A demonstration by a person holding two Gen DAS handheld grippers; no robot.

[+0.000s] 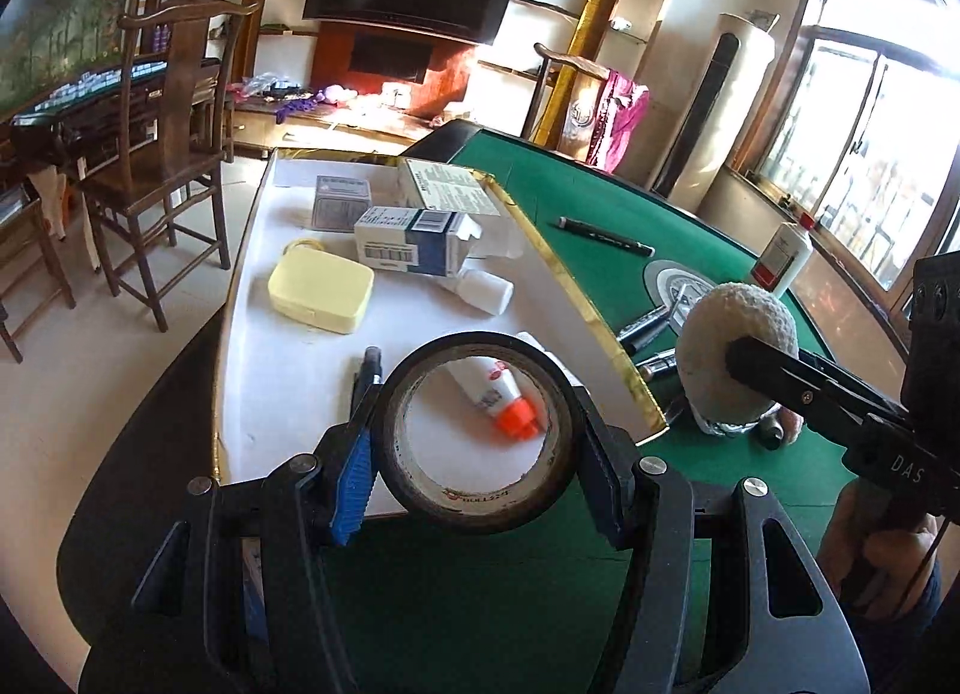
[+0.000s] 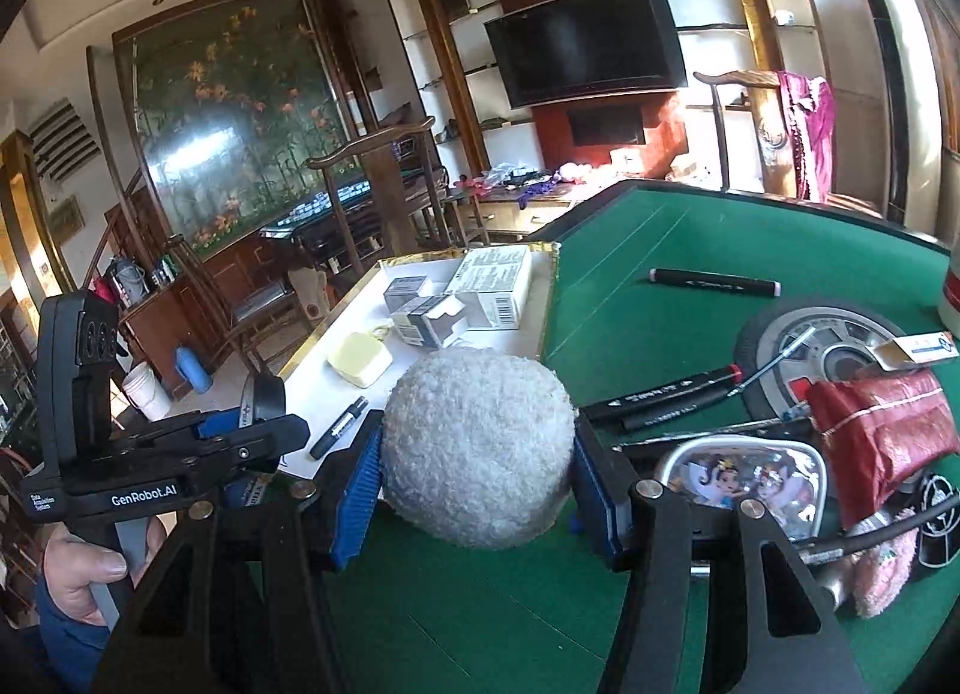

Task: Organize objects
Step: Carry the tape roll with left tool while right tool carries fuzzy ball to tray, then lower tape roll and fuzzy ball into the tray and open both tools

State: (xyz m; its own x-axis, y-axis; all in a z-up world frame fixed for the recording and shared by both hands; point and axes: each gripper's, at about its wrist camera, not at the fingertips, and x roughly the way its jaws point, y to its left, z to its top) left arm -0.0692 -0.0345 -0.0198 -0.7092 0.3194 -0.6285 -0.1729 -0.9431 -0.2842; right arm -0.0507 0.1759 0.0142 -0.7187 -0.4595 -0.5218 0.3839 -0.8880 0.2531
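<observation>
My left gripper [image 1: 480, 442] is shut on a black roll of tape [image 1: 480, 508], held upright over the near end of a white gold-rimmed tray [image 1: 288, 394]. Through the roll's hole shows a white tube with an orange cap [image 1: 504, 400] lying in the tray. My right gripper [image 2: 477, 472] is shut on a fluffy white pad [image 2: 477, 445], above the green table just right of the tray [image 2: 336, 412]. In the left wrist view that pad [image 1: 729, 346] hangs beside the tray's gold edge. In the right wrist view the left gripper [image 2: 264, 430] is at the left.
The tray holds a yellow case [image 1: 321, 289], medicine boxes [image 1: 414, 241], a small white bottle [image 1: 486, 289] and a marker [image 2: 339, 427]. On the green felt [image 2: 660, 250] lie black markers [image 2: 714, 283], a white bottle [image 1: 780, 256], a red pouch [image 2: 882, 430], a printed pouch [image 2: 744, 478]. Wooden chairs [image 1: 162, 154] stand to the left.
</observation>
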